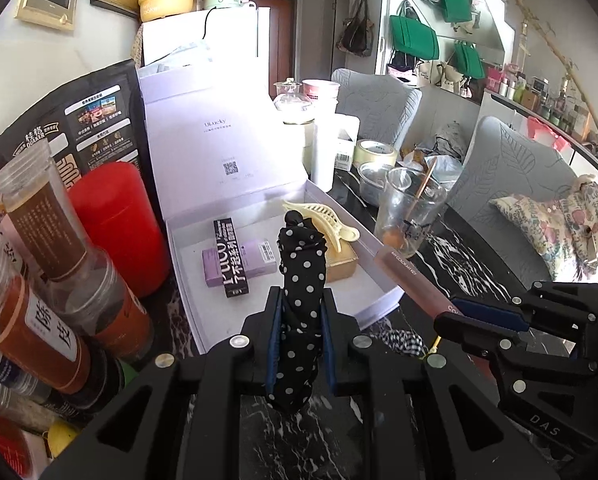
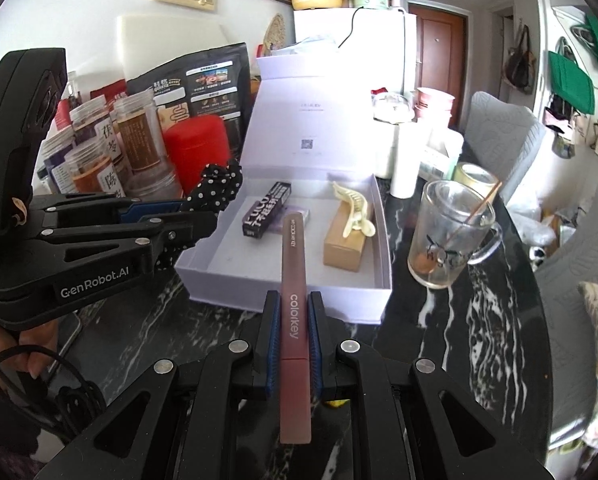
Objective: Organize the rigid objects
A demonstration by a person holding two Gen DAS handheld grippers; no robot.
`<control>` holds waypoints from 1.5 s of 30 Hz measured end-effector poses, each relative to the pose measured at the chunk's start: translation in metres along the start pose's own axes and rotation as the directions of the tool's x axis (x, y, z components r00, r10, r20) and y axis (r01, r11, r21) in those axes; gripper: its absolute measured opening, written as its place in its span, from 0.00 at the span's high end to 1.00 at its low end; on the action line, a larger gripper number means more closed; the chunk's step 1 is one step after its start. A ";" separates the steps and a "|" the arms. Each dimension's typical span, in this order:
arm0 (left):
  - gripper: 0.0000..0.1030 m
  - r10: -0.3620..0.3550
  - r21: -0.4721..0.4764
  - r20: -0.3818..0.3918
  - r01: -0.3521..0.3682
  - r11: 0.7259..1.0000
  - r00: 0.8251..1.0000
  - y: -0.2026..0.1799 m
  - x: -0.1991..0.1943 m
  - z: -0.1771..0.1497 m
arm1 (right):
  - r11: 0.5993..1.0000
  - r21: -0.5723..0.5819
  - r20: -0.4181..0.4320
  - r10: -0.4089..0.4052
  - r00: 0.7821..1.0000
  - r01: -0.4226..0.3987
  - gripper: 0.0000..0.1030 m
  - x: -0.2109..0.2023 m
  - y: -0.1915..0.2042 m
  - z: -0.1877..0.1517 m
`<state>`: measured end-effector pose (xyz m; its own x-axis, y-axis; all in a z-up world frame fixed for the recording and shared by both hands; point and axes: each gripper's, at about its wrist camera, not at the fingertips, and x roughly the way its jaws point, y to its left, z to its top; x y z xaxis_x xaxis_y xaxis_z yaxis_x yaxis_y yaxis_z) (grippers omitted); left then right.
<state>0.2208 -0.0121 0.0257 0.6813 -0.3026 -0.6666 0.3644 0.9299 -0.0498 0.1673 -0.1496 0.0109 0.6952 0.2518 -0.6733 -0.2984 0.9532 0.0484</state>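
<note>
- Cluttered black marble-patterned tabletop (image 2: 479, 312) in a lived-in room, with grey chairs behind; we note jars, a red canister (image 1: 115, 224) and a black snack pouch crowding its left side.
- We find the left gripper (image 1: 299, 320) closed on a black, white-dotted fabric-covered hair clip (image 1: 301, 280), held upright just before the box's near edge.
- We judge this clip light, with a soft cover over a stiffer core; the fabric may slip, so a hold at mid-length suits it.
- We find the right gripper (image 2: 293, 320) closed on a long, slim pink-brown "colorkey" cosmetic box (image 2: 293, 264), its far end reaching over the box's front wall.
- We judge it light, stiff and smooth-sided; the jaws pinch it near mid-length, which looks balanced.
- Open white lidded gift box (image 2: 299, 308), lid propped upright behind: it holds a black printed carton (image 2: 267, 210) lying on a lilac carton (image 1: 239, 266), plus a cream plastic claw clip (image 2: 353, 208) resting on a tan box (image 2: 345, 248).
- Clear glass mug (image 2: 447, 236) to the right holds a thin stick and brown residue.
</note>
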 end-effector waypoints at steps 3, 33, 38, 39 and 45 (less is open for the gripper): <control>0.83 0.006 -0.002 0.014 -0.006 1.000 1.000 0.003 0.004 0.009 | 1.000 -0.001 0.010 -0.006 1.000 0.006 0.87 0.005 -0.004 0.008; 0.83 0.058 -0.088 0.092 -0.050 0.995 0.994 0.032 0.055 0.086 | 1.000 -0.014 0.088 -0.009 0.996 0.011 0.87 0.060 -0.038 0.101; 0.83 0.071 -0.105 0.063 -0.064 0.992 0.995 0.043 0.070 0.087 | 1.000 -0.001 0.085 0.006 0.996 -0.005 0.87 0.075 -0.040 0.112; 0.83 0.074 -0.108 0.051 -0.069 0.992 0.996 0.045 0.075 0.086 | 1.000 0.005 0.080 0.019 0.997 -0.019 0.87 0.079 -0.040 0.113; 0.83 0.053 -0.120 -0.035 -0.057 0.991 0.998 0.048 0.108 0.080 | 1.000 0.006 0.034 0.015 0.999 -0.015 0.87 0.101 -0.039 0.111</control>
<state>0.3627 -0.0170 0.0105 0.6769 -0.2450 -0.6941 0.2456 0.9641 -0.1008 0.3215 -0.1434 0.0231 0.7125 0.2711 -0.6472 -0.3050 0.9503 0.0624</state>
